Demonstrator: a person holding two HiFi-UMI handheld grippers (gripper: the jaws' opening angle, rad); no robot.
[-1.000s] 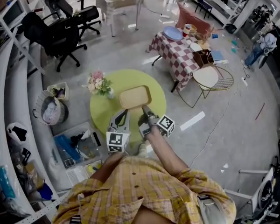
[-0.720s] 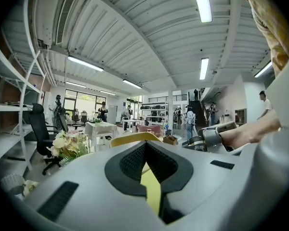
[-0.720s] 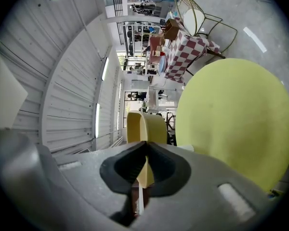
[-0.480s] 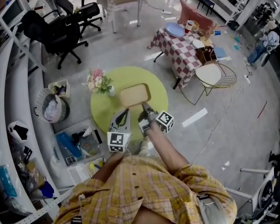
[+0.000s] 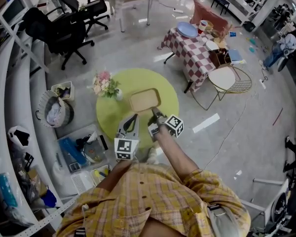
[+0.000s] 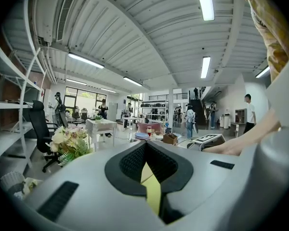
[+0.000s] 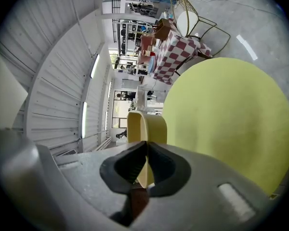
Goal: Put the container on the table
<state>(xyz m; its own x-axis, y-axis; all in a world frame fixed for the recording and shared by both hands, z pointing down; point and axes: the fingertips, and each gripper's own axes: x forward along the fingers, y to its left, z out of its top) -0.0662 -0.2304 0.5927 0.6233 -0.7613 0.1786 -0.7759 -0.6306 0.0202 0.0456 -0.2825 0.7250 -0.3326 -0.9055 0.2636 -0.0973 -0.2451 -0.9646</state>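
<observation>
Tan container point(image 5: 144, 100) is over the middle of the round green table point(image 5: 108, 120), with the right gripper point(image 5: 154, 115) clamped on its near rim, probably to steer the set-down. The left gripper point(image 5: 133, 117) is pinched together on nothing and parked beside it, not needed. Can't tell whether the base touches the tabletop; the right gripper view shows the container only edge-on.

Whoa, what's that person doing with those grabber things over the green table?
A person holds a hand-held gripper in each hand above the round green table. The right hand-held gripper is clamped on the rim of a tan container over the table's middle; I can't tell if it has touched down. The left hand-held gripper is shut on nothing, beside it. Flowers stand at the table's edge.
</observation>
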